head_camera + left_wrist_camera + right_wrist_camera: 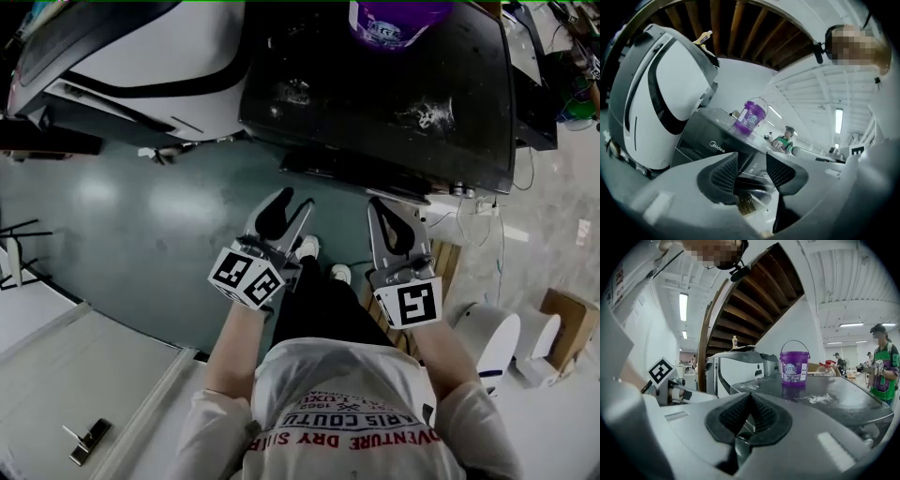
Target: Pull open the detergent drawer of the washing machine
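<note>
Closest to you, your forearms reach forward from your printed white shirt (352, 412), each hand behind a marker cube. The left gripper (287, 212) has its jaws standing apart with nothing between the ribbed pads (725, 173); through the gap, the left gripper view shows only the front of the washing machine (375, 94). The right gripper (390, 221) is level with it on your other side, and the right gripper view shows its pads (761, 414) closed tip to tip, holding nothing. Both grippers point roughly level at the machine and are clear of it. Below and between them your two shoes (307, 247) stand on the green floor (159, 216), and a wooden pallet (446, 264) lies just beside the right gripper. Straight ahead is the washing machine, dark grey, its flat top smeared with white residue (427, 114). The detergent drawer belongs to its upper front band (701, 143), the strip that carries the brand mark; in the left gripper view that band lies up and to the left of the open jaws. You cannot pick out the drawer's own outline there, and neither gripper touches the band. A purple bucket (794, 365) with a wire handle stands upright on the far part of the top. A larger white machine with black trim (141, 47) stands beside the washer on your left. Far off to the right, a person in a green vest (882, 364) stands in the hall.
</note>
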A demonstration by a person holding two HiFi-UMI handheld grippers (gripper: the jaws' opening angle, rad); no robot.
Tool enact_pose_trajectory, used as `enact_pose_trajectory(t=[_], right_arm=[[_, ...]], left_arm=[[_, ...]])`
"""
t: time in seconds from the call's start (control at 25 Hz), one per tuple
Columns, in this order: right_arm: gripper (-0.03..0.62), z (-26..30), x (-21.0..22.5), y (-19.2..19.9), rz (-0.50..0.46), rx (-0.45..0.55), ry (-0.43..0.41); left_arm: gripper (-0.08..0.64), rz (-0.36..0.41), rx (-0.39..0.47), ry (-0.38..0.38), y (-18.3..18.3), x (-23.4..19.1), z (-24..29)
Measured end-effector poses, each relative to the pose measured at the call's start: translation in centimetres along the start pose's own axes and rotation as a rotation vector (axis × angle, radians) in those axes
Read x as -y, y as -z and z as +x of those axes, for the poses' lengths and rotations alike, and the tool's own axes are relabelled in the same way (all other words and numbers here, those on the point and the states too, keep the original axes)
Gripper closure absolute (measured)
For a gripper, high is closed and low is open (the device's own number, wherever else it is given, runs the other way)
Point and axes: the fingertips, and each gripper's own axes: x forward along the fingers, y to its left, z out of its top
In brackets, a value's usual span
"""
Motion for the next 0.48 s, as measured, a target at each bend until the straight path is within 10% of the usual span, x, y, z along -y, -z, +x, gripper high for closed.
enact_pose_trajectory(t=[0.48], right_arm=[[0.592, 5.4, 0.4, 6.2, 0.058, -0.045, 0.015]], left_arm=[[0.396, -0.507, 0.175, 0.003, 3.0, -9.9, 4.9]])
